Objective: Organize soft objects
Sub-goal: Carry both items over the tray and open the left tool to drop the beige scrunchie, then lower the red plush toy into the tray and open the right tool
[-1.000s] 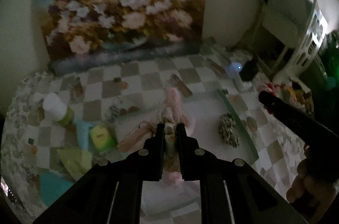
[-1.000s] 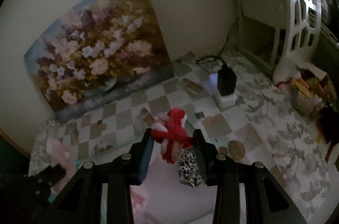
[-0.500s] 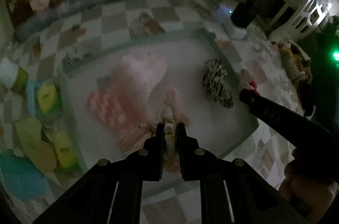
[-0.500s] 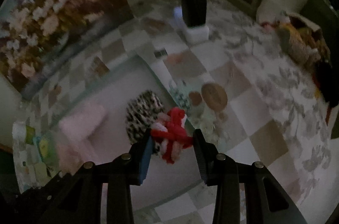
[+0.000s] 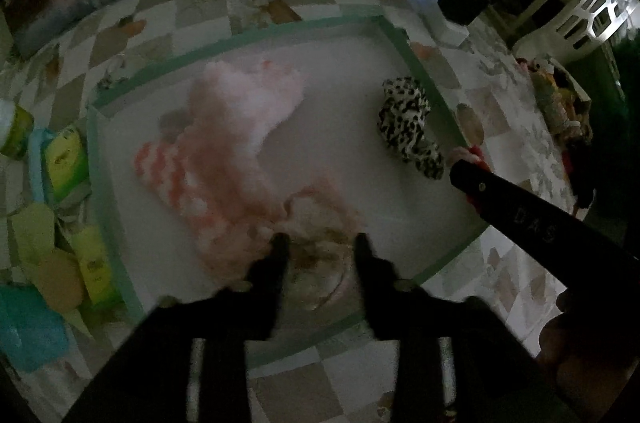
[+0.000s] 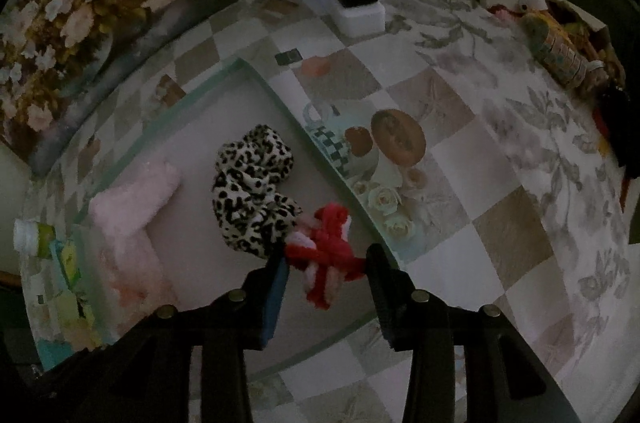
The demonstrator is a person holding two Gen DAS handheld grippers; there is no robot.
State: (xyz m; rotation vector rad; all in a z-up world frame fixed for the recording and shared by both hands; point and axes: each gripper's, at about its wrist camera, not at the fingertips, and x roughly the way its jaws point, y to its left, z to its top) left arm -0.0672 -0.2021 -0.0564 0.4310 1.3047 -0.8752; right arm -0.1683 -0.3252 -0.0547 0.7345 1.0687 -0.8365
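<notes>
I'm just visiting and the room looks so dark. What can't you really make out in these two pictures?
- Left wrist view: the pinkish item between the left tool tips is motion-blurred; unidentifiable.
- Right wrist view: whether the right tool actually grips the red-and-white yarn piece.
- Right wrist view: pile at right, dim and edge-cropped.

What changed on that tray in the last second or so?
The left hand-held gripper tipped down over the tray and opened, letting go of the pale pink soft thing onto the pink pile. The right hand-held gripper came down too, beside the leopard-print cloth. Unchanged: it still holds the red and white yarn bundle.
</notes>
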